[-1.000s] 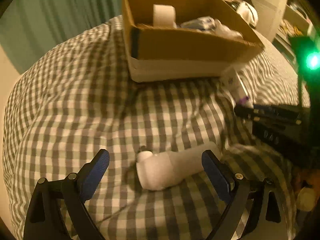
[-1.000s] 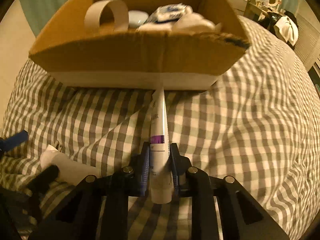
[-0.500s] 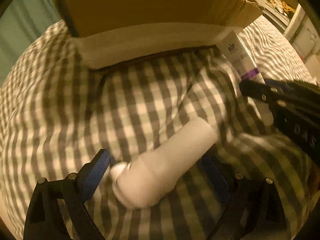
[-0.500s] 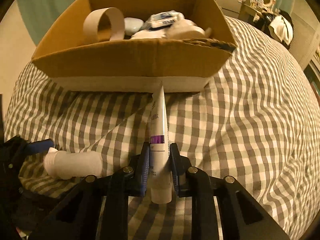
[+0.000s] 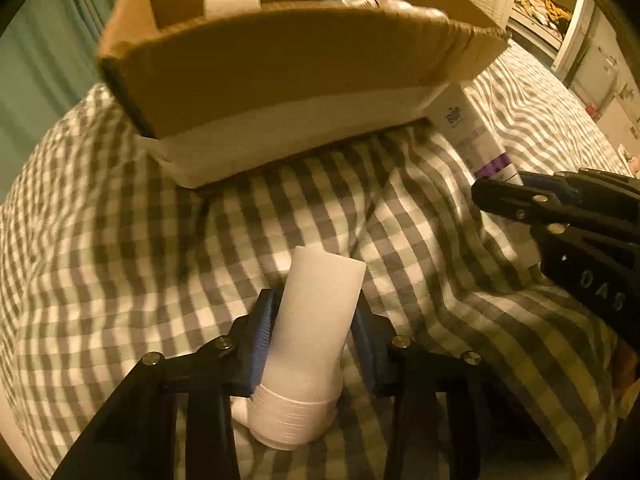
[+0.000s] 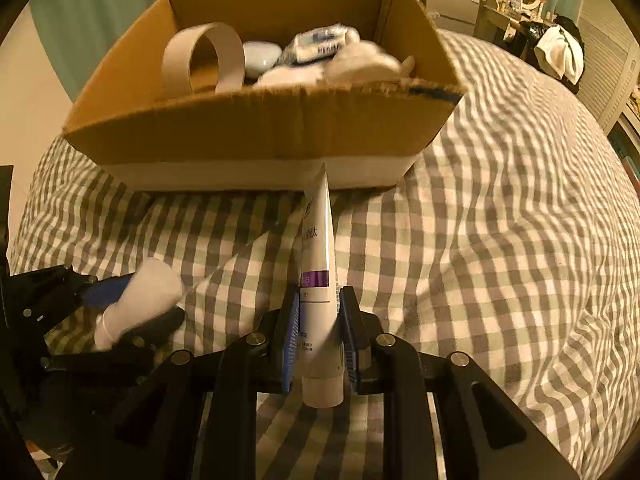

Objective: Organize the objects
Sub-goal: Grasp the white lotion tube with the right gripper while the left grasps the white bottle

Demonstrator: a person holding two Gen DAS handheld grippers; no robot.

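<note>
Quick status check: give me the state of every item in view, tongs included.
Left tongs: shut on the white bottle.
White bottle: gripped, cap end toward the camera.
Right tongs: shut on the tube.
Tube: gripped, crimped end toward the box.
Cardboard box: open, holding several items.

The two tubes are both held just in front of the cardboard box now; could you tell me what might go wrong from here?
1. The purple-banded tube held by the right gripper points its crimped tip at the cardboard box wall, so pushing forward could jam it.
2. The left gripper squeezes the white tube near its cap end; it may slip.
3. The grippers sit close together and could collide over the box.
</note>
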